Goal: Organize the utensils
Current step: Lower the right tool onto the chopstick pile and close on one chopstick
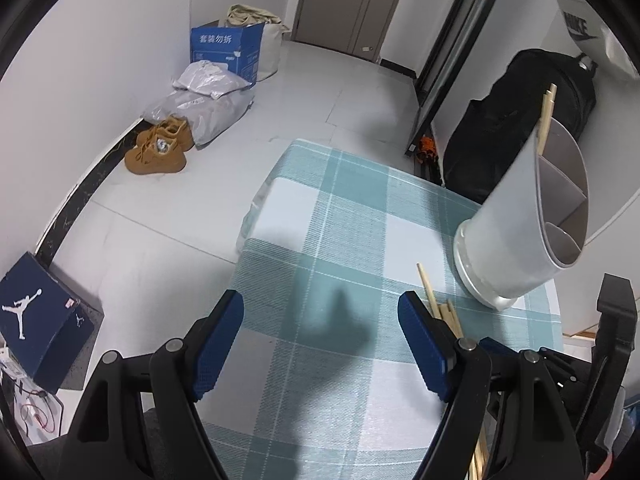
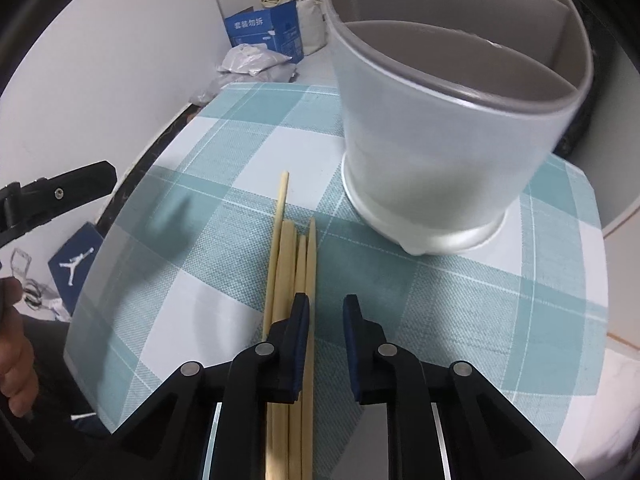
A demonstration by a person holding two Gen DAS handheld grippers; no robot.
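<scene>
Chopsticks [image 2: 298, 256] on tablecloth [image 2: 460, 300], under right hand-held gripper [image 2: 326, 312]

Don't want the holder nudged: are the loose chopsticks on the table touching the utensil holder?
Apart. The right wrist view shows a strip of checked tablecloth between the loose chopsticks and the base of the utensil holder.

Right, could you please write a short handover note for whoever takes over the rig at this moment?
Left gripper: open, empty, above the checked tablecloth.
Right gripper: jaws narrow but gapped, low over the loose chopsticks; one stick lies along the inner pad, not clamped.
Holder: upright just beyond the bundle, divided compartments.
Done: two chopsticks already stand in a far compartment.
Left: grip the loose sticks and drop them into the holder.
</scene>
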